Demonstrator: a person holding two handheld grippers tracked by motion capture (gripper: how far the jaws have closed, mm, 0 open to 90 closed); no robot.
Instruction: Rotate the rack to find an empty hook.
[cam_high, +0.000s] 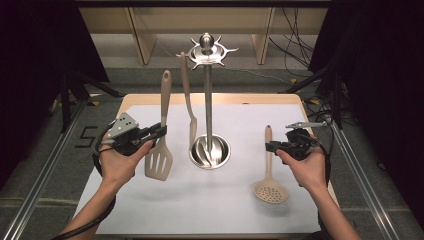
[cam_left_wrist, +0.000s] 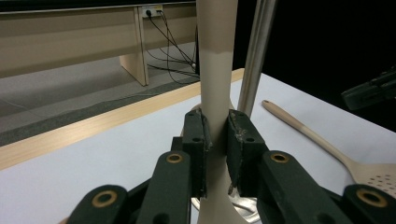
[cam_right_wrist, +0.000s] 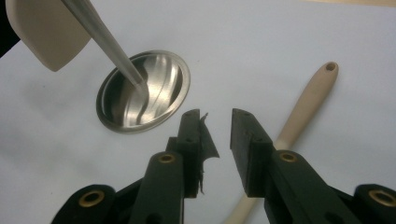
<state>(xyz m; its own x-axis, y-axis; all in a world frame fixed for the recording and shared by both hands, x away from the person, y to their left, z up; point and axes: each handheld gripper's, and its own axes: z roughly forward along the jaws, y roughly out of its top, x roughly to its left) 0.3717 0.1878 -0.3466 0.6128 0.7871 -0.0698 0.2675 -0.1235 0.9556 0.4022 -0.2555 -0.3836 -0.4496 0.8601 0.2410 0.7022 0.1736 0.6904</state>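
1. We see the left gripper (cam_high: 161, 131) clamped on the slotted spatula (cam_high: 161, 150), held upright at 9 o'clock from the utensil stand (cam_high: 209, 100).
2. Right gripper (cam_high: 270, 146): jaws apart, gripping nothing, above the skimmer (cam_high: 270, 185) handle.

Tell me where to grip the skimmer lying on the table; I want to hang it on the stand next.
Take the skimmer by its straight handle, about midway, coming from above with the right gripper, jaws across the handle. It lies flat, handle pointing away from the person, and the perforated bowl is probably too wide to pinch. That leaves the hanging hole at the handle's tip free for the stand.
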